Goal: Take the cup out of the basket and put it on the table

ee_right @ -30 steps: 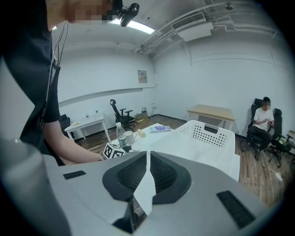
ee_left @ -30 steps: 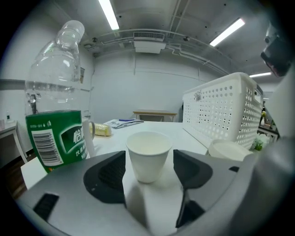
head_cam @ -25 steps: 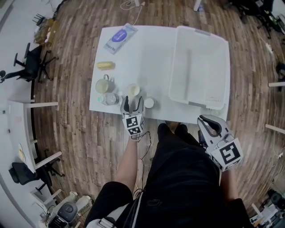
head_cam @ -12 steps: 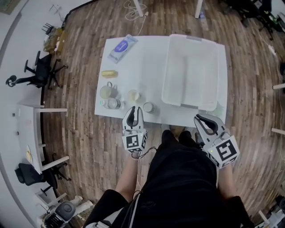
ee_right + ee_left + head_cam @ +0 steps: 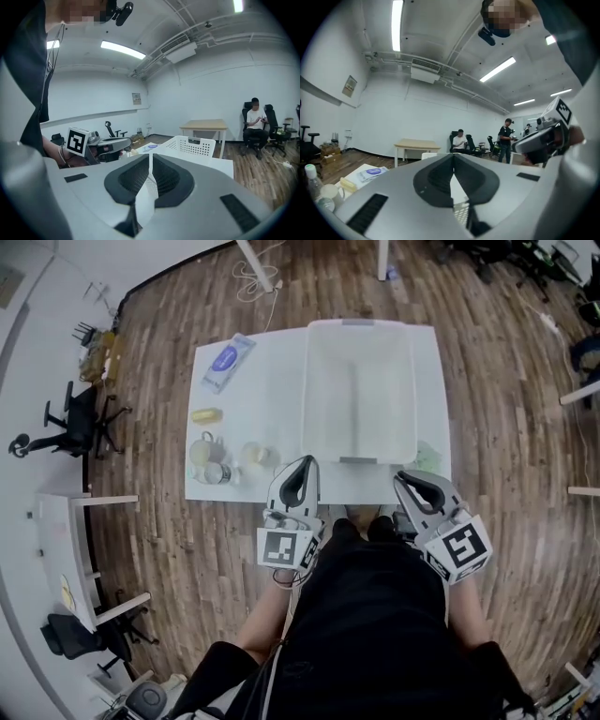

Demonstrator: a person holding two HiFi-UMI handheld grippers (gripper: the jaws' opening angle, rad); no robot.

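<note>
The white basket (image 5: 359,390) stands on the white table (image 5: 272,381) and looks empty from the head view; it also shows in the right gripper view as a perforated basket (image 5: 190,145). A pale cup (image 5: 255,456) stands on the table left of the basket. My left gripper (image 5: 302,465) is shut with nothing in it, held over the table's front edge just right of that cup. In its own view the left gripper (image 5: 453,158) has its jaws touching. My right gripper (image 5: 405,479) hangs shut and empty off the front right corner; the right gripper (image 5: 150,157) also shows its jaws together.
On the table's left side stand a mug (image 5: 204,450), a small bottle (image 5: 217,472), a yellow item (image 5: 206,414) and a pack of wipes (image 5: 225,357). Something green (image 5: 427,457) lies by the basket's near right corner. People sit at desks behind.
The left gripper drew back from the cups towards the person and its jaws went from open to shut. The right gripper rose slightly. The head view shifted, bringing the basket to the middle.
</note>
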